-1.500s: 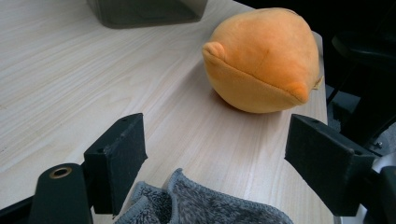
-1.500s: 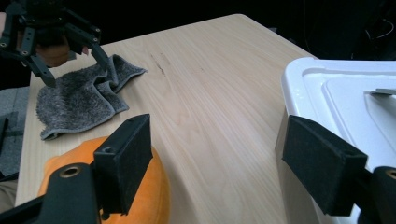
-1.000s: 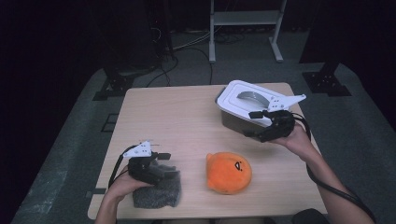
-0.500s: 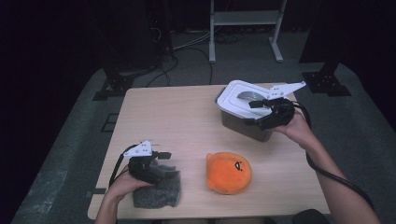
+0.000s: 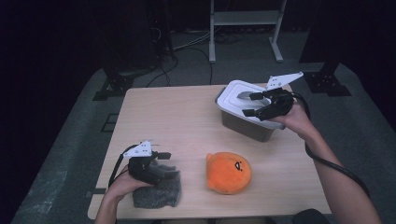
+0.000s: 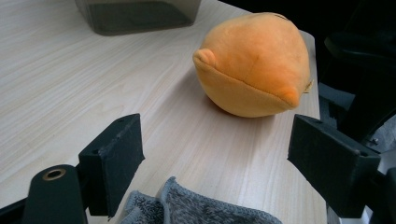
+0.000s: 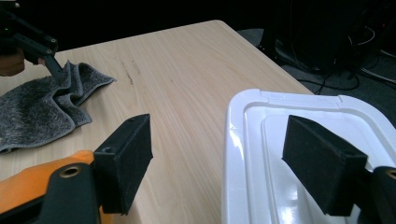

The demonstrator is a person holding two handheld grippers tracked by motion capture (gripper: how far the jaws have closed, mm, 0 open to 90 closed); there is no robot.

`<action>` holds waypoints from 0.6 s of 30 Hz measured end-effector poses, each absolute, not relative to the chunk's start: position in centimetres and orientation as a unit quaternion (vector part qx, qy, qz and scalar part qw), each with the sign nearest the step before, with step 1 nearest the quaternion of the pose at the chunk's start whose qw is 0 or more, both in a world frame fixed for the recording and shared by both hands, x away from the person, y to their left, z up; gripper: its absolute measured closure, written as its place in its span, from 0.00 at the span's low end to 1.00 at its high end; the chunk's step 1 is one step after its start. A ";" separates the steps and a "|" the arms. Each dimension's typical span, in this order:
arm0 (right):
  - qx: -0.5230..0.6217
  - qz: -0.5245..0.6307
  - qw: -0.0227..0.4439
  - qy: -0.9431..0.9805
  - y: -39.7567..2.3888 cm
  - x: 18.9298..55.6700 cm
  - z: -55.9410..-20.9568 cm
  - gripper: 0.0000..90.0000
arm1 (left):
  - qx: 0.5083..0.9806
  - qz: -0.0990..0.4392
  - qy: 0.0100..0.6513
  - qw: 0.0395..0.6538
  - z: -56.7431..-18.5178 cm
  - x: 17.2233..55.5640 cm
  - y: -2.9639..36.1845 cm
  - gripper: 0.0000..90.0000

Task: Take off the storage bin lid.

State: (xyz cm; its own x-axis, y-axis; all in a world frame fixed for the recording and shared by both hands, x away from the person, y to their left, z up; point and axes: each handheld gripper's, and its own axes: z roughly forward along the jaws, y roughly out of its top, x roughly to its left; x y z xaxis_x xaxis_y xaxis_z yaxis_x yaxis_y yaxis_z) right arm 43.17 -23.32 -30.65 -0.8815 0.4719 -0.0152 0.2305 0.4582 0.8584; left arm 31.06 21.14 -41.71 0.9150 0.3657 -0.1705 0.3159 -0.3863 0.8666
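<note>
Two claws, both spread wide and gripping nothing. Nearest, at the front edge of the desk, left claw poised over a crumpled grey towel, open jaws aimed across bare wood toward the orange plush toy just beyond; towel edge below the pads in the left gripper view, not pinched. Farther back on the right, right claw hovering above the white lid of the grey storage bin, one pad over the lid, the other out past its rim over the wood. Likely step in hand: taking hold of that lid. To do it well: lower squarely with the rim between the pads, bite the raised edge rather than the slick flat top, close firmly, then lift straight up to avoid dragging the bin. Hold the left claw low and clear of the toy. Pale wood-grain desk top, clean and matt. Beyond it grey floor, black cables and a white metal rack in a dark room.
</note>
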 end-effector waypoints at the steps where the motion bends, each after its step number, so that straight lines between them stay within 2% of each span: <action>1: 0.207 0.477 0.127 0.845 -23.4 43.3 -30.6 0.25 | 0.831 0.024 0.206 0.516 -41.7 31.0 21.1 0.19; 18: 0.220 0.460 0.137 0.849 -24.2 46.6 -30.8 0.26 | 0.829 0.018 0.212 0.517 -42.1 31.1 21.2 0.18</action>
State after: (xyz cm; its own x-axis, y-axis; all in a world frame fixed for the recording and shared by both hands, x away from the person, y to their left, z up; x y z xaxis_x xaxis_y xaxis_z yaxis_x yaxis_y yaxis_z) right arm 46.60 -24.23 -30.78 -0.8654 0.5002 -0.0297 0.2486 0.4800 0.8413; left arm 31.14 21.23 -42.15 0.9092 0.3707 -0.1897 0.3333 -0.3745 0.8653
